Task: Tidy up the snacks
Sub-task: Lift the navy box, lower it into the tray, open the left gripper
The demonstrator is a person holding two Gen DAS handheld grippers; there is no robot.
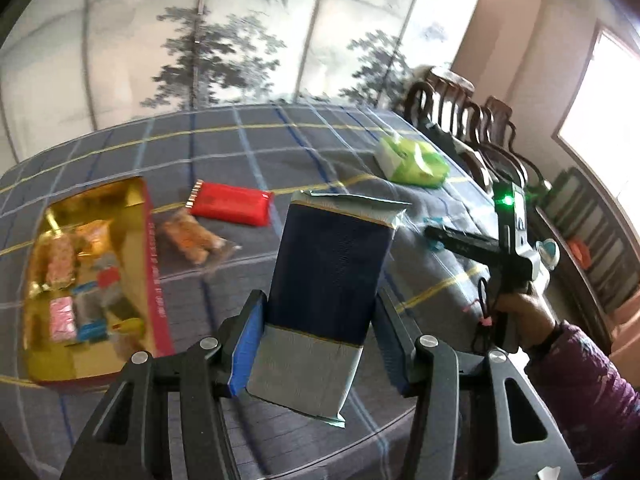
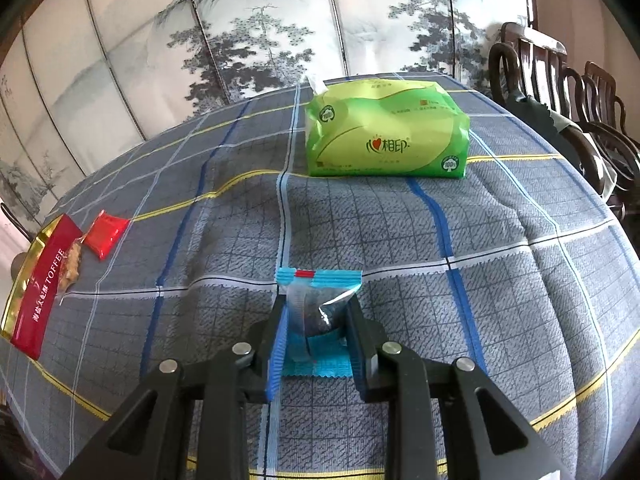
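1. The left gripper (image 1: 320, 320) pinches a tall navy-and-silver foil snack pack (image 1: 324, 280), held above the checked tablecloth (image 1: 240, 140).
2. The right gripper (image 2: 316, 340) is clamped on a small blue-edged clear sachet (image 2: 316, 304) lying on the cloth.
3. A gold-lined red toffee box (image 1: 140, 264) sits at left.

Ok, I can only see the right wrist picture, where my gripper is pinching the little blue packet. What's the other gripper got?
Observer: The left gripper is shut on a dark blue and silver packet.
Operator: Is the toffee box empty inside? I only see its red side.
Observer: No, the gold-lined box has several small wrapped snacks lying in it.
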